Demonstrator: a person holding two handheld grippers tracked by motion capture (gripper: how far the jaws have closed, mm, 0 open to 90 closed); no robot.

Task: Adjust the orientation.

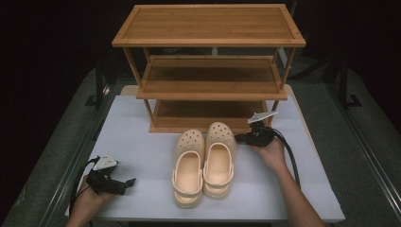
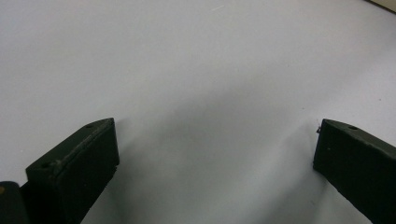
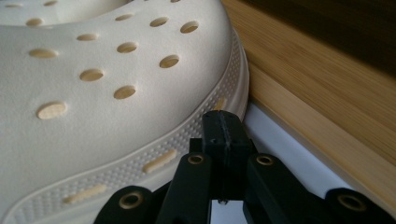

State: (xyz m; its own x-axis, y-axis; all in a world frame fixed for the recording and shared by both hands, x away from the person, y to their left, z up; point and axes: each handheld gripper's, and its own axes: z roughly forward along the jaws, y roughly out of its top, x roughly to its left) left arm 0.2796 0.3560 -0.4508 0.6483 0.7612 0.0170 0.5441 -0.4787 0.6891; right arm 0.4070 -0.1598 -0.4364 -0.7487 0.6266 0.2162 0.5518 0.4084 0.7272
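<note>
R hand-held gripper jaws pressed together, empty, tip at toe rim of R cream clog, just by wooden shoe rack. L hand-held gripper wide apart, empty, low over white counter. Clog pair sits w/ toes near rack's bottom shelf.

Looks like a recording lab or studio setup, not a home. Dark, unlit surroundings all round a single lit white surface. Grey carpeted floor either side, black stand legs far left and right. A bare three-tier bamboo shoe rack sits staged at the far edge, with one pair of cream clogs in front. Cabled hand-held tongs point to data capture.
</note>
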